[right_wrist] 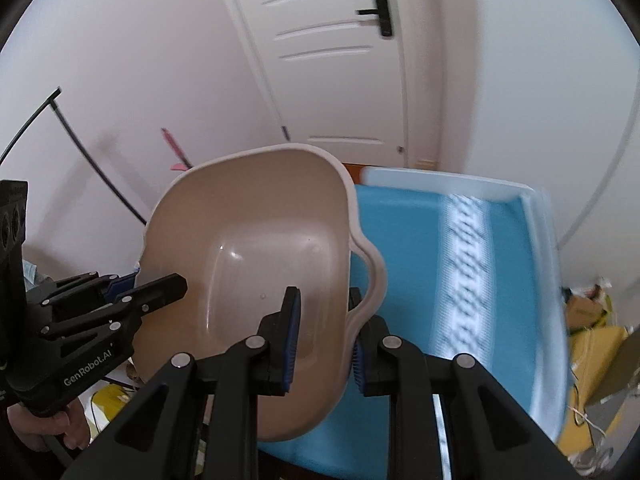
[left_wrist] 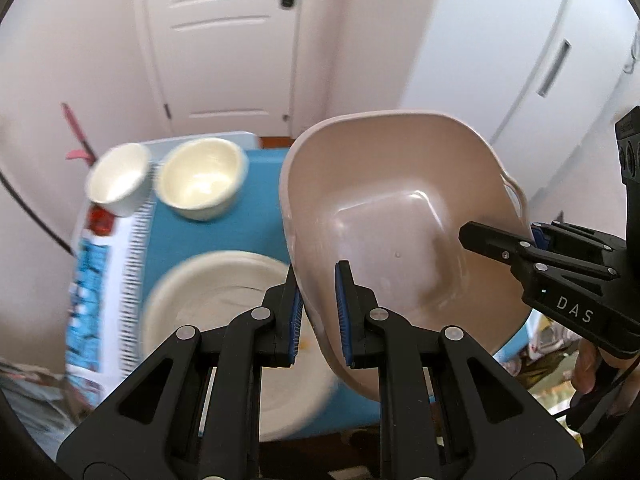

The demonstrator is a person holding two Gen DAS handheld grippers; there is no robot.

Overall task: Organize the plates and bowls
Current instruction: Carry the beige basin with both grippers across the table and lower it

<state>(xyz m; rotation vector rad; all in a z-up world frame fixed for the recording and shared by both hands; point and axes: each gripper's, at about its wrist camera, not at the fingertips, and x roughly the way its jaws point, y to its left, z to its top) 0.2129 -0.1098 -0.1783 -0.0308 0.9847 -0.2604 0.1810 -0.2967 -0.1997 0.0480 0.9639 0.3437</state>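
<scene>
You hold a beige, squarish plastic basin with a pale rim [left_wrist: 400,216] between both tools, lifted and tilted above a blue tray-like tabletop [right_wrist: 404,240]. In the left wrist view your left gripper [left_wrist: 320,312] fills the bottom centre, its blue-padded jaws clamped on the basin's near wall, one pad inside and one outside. Your right gripper [left_wrist: 536,240] reaches in from the right edge and pinches the opposite rim near a handle cut-out. In the right wrist view the right gripper [right_wrist: 326,340] sits at bottom centre, closed on the rim beside the handle, while the left gripper [right_wrist: 124,292] enters from the lower left. On the tabletop, at the left of the left wrist view, stand two cream ceramic bowls [left_wrist: 200,180] side by side, and below them a cream plate [left_wrist: 216,292], all blurred.
</scene>
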